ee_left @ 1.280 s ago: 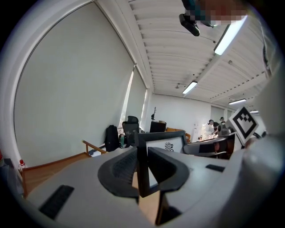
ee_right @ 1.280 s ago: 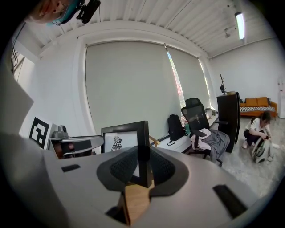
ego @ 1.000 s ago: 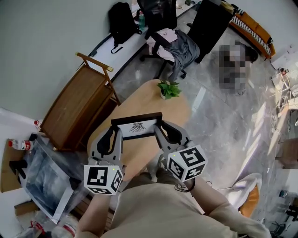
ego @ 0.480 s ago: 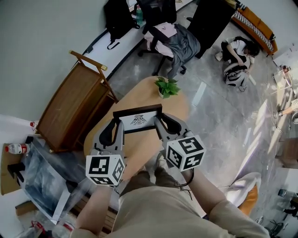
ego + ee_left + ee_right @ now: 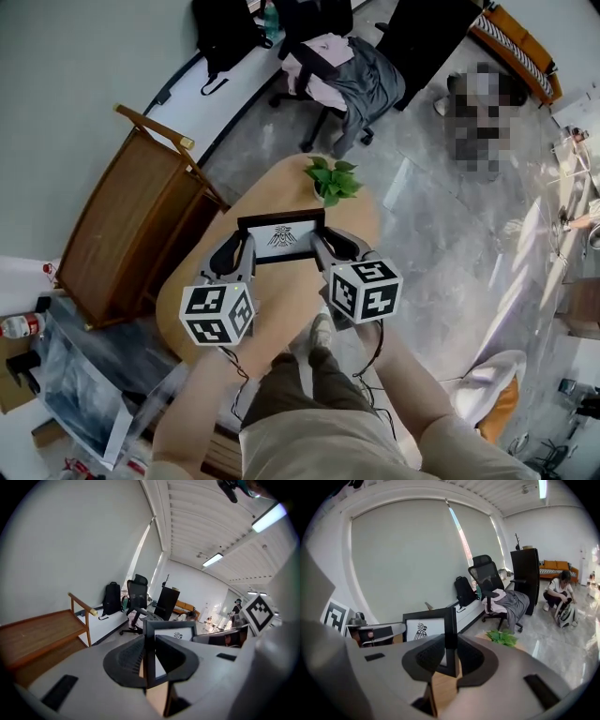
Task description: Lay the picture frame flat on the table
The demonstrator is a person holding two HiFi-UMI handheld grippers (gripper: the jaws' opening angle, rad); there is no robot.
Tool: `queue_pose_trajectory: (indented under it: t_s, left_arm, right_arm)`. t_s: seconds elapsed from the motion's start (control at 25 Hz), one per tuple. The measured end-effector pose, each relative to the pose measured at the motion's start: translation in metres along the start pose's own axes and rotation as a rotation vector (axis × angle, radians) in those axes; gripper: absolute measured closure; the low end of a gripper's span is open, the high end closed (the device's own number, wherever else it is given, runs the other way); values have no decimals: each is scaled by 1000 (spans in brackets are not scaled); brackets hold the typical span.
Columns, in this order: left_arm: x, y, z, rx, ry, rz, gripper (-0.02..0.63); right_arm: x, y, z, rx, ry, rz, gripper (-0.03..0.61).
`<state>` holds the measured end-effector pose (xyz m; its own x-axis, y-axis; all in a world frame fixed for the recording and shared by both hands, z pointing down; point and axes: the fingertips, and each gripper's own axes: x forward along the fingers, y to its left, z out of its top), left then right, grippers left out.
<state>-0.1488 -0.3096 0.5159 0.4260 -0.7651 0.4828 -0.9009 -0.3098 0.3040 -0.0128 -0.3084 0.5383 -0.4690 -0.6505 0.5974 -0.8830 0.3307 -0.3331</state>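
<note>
A black picture frame (image 5: 281,236) with a white print stands upright over the middle of the round wooden table (image 5: 281,305). My left gripper (image 5: 243,247) clamps its left edge, and its jaws are closing a little on it. The right gripper (image 5: 322,244) is shut on the frame's right edge. The left gripper view shows the frame's (image 5: 174,634) edge wedged between the left gripper's (image 5: 149,660) pads. Seen from the right gripper view, the frame (image 5: 423,629) sits in the right gripper (image 5: 449,656) the same way. Whether the bottom edge touches the table is hidden.
A small green potted plant (image 5: 330,180) stands at the table's far end, just behind the frame. A wooden rack (image 5: 122,225) is left of the table. An office chair draped with clothes (image 5: 342,75) and a person on the floor (image 5: 483,103) are farther back.
Both grippers keep their hold on the frame's side edges. The frame and grippers sit closer to the plant in the head view, which has itself shifted.
</note>
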Motion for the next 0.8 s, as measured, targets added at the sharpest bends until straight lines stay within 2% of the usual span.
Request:
queue_pose_trajectory:
  t_s: [0.16, 0.36, 0.6, 0.8]
  left_arm:
    - [57, 17, -40, -21, 80, 8, 546]
    - [130, 30, -89, -30, 188, 6, 546]
    - [202, 45, -161, -51, 281, 9, 547]
    - [245, 65, -221, -80, 337, 6, 548]
  right_arm:
    - [45, -38, -34, 70, 83, 14, 517]
    - [98, -92, -74, 119, 157, -9, 517]
    - [150, -146, -134, 192, 235, -39, 517]
    - [190, -173, -189, 219, 292, -39, 517]
